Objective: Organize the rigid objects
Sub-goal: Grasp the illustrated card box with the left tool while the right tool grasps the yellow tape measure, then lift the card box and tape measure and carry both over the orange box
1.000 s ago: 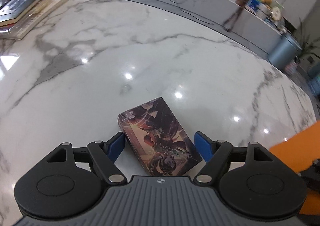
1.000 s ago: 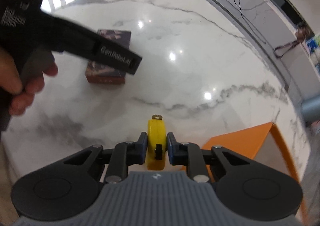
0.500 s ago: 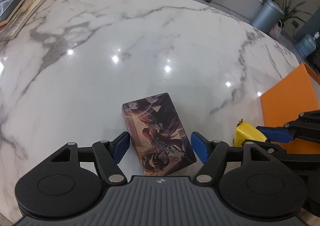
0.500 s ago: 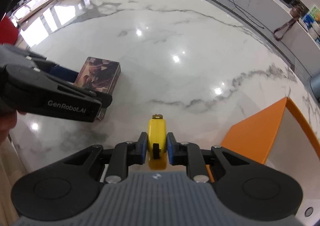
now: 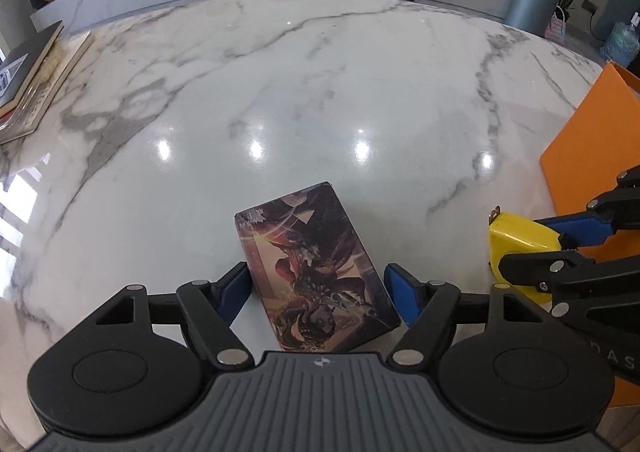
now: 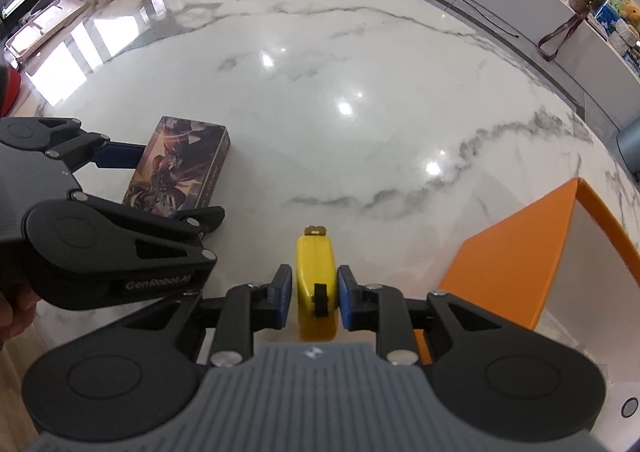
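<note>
Marble tabletop [image 5: 320, 91], white with grey veins and glossy with ceiling glare, is carrying everything in play. Between the right gripper [image 6: 311, 298] jaws a yellow tape measure [image 6: 316, 280] is sitting on its edge; those jaws are opening, with thin gaps showing at both blue pads, so the grip looks to be letting go. The left gripper [image 5: 318, 288] jaws are also opening, straddling a printed card box [image 5: 316, 272] lying flat on the marble, the left pad just beside its long edge and the right pad standing clear. Just to the right of the tape measure an orange box [image 6: 516, 252] is waiting with its pale inside showing, probably the place for both things. To do this step well, the left jaws should be squaring to the card box's long sides and closing evenly before lifting, since a skewed pinch could twist it on the slick stone. Farther off, books [image 5: 28, 83] are lying at the tabletop's left edge.
</note>
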Demonstrator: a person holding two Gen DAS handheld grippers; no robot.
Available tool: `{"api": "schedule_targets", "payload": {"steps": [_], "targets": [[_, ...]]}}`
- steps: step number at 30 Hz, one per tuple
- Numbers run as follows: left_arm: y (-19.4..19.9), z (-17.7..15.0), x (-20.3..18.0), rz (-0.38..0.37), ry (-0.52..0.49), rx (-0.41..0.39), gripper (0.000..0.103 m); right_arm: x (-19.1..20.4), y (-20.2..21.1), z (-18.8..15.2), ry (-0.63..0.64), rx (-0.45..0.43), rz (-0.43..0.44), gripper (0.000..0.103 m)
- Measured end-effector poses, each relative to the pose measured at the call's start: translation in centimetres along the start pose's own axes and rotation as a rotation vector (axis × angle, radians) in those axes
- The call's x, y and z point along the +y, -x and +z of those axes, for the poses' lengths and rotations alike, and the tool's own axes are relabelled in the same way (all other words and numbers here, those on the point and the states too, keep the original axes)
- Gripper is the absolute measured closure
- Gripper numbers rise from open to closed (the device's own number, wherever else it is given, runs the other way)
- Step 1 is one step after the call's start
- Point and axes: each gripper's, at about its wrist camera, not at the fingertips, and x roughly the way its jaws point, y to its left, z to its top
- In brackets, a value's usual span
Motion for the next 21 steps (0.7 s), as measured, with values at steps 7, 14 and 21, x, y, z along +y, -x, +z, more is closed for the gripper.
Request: {"api": "schedule_targets", "payload": {"steps": [7,14,21], "targets": [[0.1,-0.1,-0.5,-0.01,-0.023,-0.012,0.026,0.2,-0.2,0.1,0.0,0.012,-0.013,0.083],[0.6,-0.4,-1.2,-0.112,-0.091,0.001,0.032,-0.2,-0.1,-0.1,-0.027,0.009,-0.016,0.084],[0.3,-0.5,-1.2,-0.035,-0.079,0.015,0.028,-0.2,-0.1,-0.2,-0.02,0.007,-0.016,0.084]]}}
